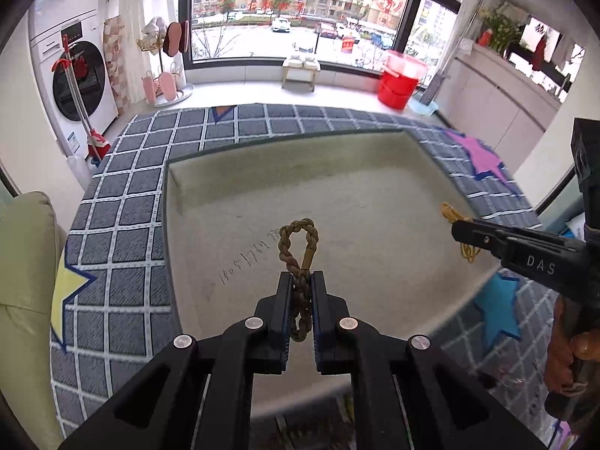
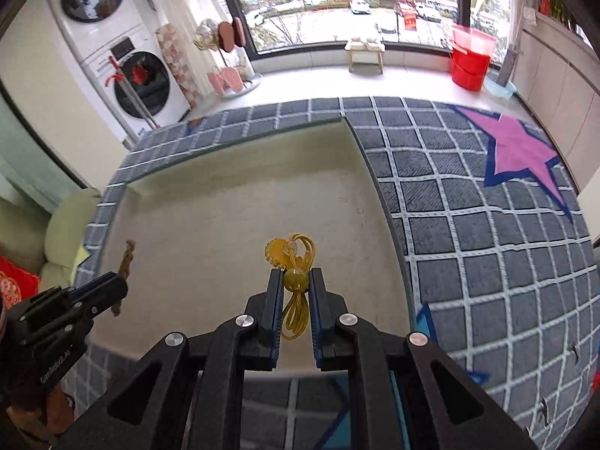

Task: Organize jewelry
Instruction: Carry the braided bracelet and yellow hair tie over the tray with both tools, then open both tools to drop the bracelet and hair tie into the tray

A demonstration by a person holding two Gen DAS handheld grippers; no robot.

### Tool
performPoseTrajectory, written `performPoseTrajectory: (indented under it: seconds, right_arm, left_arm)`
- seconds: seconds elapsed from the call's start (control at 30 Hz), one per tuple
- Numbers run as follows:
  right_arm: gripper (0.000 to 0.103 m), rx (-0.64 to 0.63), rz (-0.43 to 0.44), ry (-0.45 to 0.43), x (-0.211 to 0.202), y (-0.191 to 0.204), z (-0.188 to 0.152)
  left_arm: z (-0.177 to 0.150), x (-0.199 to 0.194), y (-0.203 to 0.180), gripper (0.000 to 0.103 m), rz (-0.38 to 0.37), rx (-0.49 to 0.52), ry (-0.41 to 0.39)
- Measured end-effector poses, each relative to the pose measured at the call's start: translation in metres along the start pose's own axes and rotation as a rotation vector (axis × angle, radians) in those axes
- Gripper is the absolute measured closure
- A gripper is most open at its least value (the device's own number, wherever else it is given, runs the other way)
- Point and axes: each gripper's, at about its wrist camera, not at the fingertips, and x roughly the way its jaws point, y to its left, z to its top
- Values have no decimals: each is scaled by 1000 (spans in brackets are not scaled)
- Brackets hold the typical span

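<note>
Here, from the left wrist, a shallow beige felt tray (image 1: 232,172) lies on a grid-patterned mat (image 1: 123,195). The left gripper (image 1: 301,281) pinches a braided olive bracelet (image 1: 300,236) above the tray's near edge. From the right wrist, the right gripper (image 2: 296,277) clamps a yellow cord necklace (image 2: 292,255) with beads, near the tray's right edge.

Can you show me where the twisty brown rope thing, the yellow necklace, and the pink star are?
braided brown bracelet (image 1: 298,242), left wrist view: its loop.
yellow cord necklace (image 2: 296,278), right wrist view: round bead.
pink star (image 2: 519,150), right wrist view: its middle.
</note>
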Motion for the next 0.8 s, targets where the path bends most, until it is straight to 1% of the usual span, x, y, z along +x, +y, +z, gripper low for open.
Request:
performPoseTrajectory:
  seconds: [0.23, 0.27, 0.33, 0.43, 0.53, 0.57, 0.63, 0.7, 0.73, 0.77, 0.8]
  right_arm:
    - [89, 7, -24, 54, 33, -10, 6]
    - [89, 4, -24, 43, 32, -9, 6]
    - [88, -8, -30, 49, 33, -9, 6]
    - [87, -6, -22, 59, 32, -11, 5]
    - [76, 23, 9, 67, 29, -14, 2]
    - [69, 32, 15, 71, 27, -14, 1]
    - [67, 30, 8, 75, 26, -12, -1]
    - [61, 10, -2, 75, 25, -7, -2]
    - [56, 10, 2, 75, 25, -6, -2]
    - [52, 14, 9, 75, 25, -5, -1]
    - [50, 22, 19, 73, 25, -4, 1]
  left_arm:
    - [5, 27, -2, 80, 23, 17, 34]
    - [4, 29, -3, 80, 25, 20, 42]
    - [2, 34, -6, 80, 37, 32, 49]
    - [1, 34, -10, 80, 63, 49, 41]
    - [0, 34, -12, 80, 79, 58, 46]
    - [2, 34, -12, 80, 82, 60, 45]
    - [2, 33, -13, 80, 92, 63, 34]
    - [1, 32, -13, 79, 100, 66, 25]
    - [1, 31, -14, 79, 102, 67, 23]
    - [2, 30, -14, 73, 107, 68, 20]
    - [2, 29, -14, 44, 109, 70, 17]
